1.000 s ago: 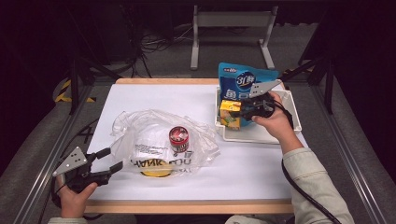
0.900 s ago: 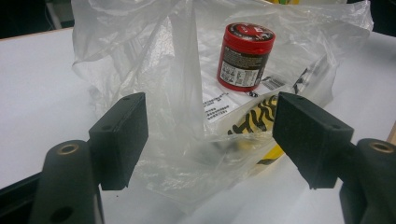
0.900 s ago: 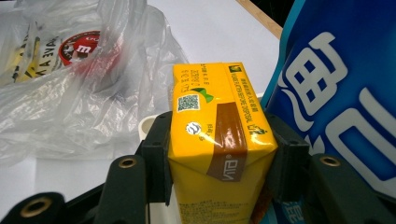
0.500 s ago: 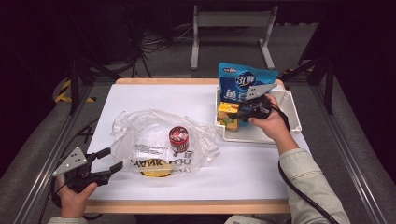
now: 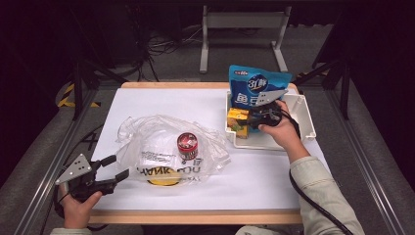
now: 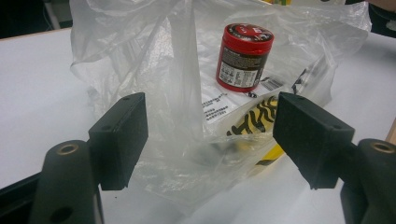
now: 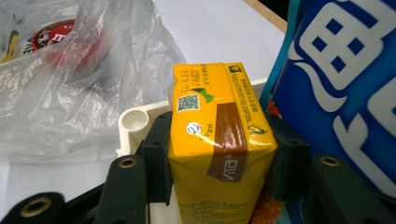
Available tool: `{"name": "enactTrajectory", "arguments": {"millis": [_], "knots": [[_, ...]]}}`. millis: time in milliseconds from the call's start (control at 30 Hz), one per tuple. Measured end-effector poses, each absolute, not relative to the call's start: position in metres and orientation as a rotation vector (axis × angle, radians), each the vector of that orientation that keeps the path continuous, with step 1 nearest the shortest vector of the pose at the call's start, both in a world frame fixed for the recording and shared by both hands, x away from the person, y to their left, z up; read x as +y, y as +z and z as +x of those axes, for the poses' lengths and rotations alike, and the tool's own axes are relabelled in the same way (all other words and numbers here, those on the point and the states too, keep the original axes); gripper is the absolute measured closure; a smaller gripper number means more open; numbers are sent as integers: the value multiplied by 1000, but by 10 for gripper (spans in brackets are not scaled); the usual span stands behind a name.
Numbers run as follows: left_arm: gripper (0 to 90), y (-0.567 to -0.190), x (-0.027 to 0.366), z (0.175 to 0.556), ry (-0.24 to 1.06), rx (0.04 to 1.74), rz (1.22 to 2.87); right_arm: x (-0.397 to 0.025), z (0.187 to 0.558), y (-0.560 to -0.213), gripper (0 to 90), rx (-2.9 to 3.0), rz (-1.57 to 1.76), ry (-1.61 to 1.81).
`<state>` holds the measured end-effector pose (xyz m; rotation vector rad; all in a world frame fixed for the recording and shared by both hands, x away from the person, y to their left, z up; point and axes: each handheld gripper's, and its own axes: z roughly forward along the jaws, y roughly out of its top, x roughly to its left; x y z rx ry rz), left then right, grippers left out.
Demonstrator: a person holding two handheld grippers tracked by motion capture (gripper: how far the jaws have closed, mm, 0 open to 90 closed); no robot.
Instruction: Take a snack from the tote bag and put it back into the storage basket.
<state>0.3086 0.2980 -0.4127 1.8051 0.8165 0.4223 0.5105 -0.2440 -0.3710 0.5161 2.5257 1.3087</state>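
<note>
Right gripper view shows the right gripper [image 7: 219, 172] clamped on the yellow carton [image 7: 218, 140] in the white tray [image 5: 298, 105] — its base cut off — while the left gripper [image 6: 210, 140] stands wide before the plastic bag [image 6: 182, 93].

My right tongs [image 7: 215, 182] have matt black jaws of moulded plastic with brass-coloured rivets. The yellow carton [image 7: 217, 140] between them is smooth coated paperboard with a slight sheen. The blue pouch [image 7: 341, 88] beside it is glossy printed film. The tray [image 5: 299, 110] is white, smooth, matt plastic. The bag [image 6: 177, 93] before my left tongs [image 6: 210, 135] is thin clear film, creased and shiny. The red can [image 6: 243, 56] has a glossy label. The surface [image 5: 161, 98] is matt white with a wood edge.
</note>
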Motion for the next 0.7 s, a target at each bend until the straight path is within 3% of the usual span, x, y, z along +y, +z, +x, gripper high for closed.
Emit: {"name": "enactTrajectory", "arguments": {"millis": [700], "knots": [[271,-413,298,308,421,817,1803,-248,512,-378,510,2537,492,1337]]}}
